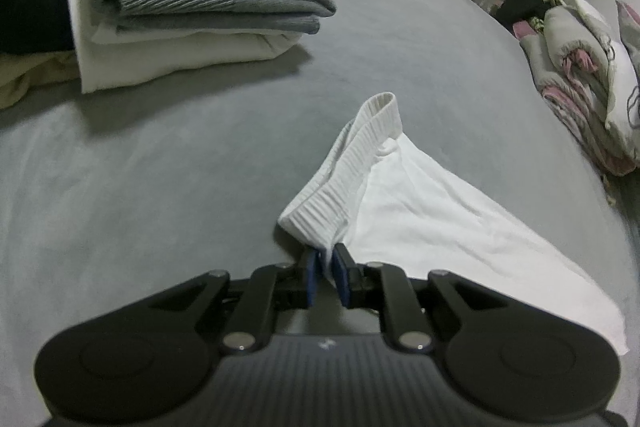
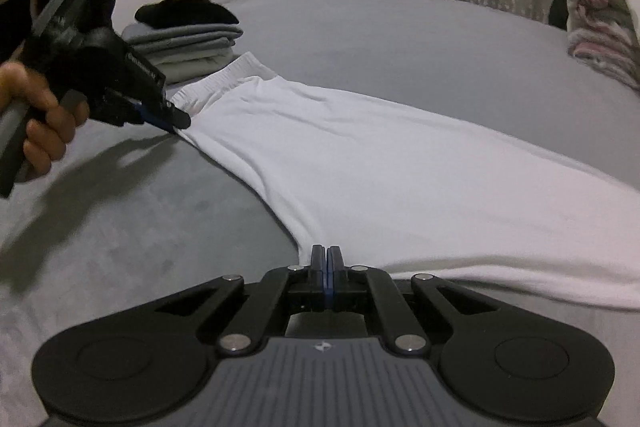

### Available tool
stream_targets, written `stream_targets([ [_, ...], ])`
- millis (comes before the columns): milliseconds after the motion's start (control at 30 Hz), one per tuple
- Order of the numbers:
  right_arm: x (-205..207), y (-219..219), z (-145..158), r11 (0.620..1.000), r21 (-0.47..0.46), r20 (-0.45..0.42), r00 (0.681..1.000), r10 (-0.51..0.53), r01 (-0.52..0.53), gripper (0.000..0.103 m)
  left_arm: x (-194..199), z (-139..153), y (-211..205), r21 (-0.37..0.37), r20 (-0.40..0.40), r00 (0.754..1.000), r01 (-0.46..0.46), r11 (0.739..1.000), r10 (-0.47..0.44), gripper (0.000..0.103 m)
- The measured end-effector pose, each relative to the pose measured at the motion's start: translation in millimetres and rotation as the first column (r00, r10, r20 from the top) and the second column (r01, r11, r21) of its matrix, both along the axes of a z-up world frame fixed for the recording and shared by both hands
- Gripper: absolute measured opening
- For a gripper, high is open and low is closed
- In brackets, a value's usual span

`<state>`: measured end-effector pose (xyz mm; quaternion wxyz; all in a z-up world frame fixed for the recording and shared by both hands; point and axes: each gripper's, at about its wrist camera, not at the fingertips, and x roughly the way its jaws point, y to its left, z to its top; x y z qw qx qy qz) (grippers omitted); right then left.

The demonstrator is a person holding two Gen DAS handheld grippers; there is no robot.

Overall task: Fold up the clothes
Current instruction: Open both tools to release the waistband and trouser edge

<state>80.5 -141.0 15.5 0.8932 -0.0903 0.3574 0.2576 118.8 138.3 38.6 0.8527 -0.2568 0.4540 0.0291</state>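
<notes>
Pinching the white garment (image 1: 400, 211) at its ribbed waistband (image 1: 352, 171) corner, the left gripper (image 1: 327, 267) has its jaws nearly together with a fold of cloth squeezed between the blue pads (image 1: 340, 273). The right gripper (image 2: 327, 259) has its jaws fully together at the near edge of the same garment (image 2: 380, 187); it looks to have a thin bit of fabric caught, though the nip itself is hard to see. From the right wrist view a hand (image 2: 36, 115) holds the left gripper (image 2: 178, 119) at the waistband end. The garment lies stretched flat along the grey bed (image 2: 360, 27), waistband end nearest the stack of folded clothes (image 1: 192, 11). Progress: several items already folded and stacked; this piece is only spread out, no fold made yet. A bundle of floral bedding (image 1: 580, 83) sits on the far side of the garment from the stack.
</notes>
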Motion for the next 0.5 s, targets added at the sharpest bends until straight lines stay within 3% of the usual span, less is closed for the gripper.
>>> stream_targets([
  [200,2,0,4,0.999,0.015,0.008,0.999,-0.042,0.042,0.005,-7,12,7,0.008,0.038,0.999,-0.025,1.000,0.025,0.014],
  [400,1,2,-5,0.998,0.018,0.024,0.998,-0.062,0.061,0.006,-15,31,-2,0.140,0.110,0.992,-0.075,0.987,0.060,0.015],
  [500,2,0,-5,0.998,0.027,0.021,0.998,-0.062,0.061,0.006,-21,43,-12,0.202,0.183,0.981,-0.099,0.974,0.062,0.016],
])
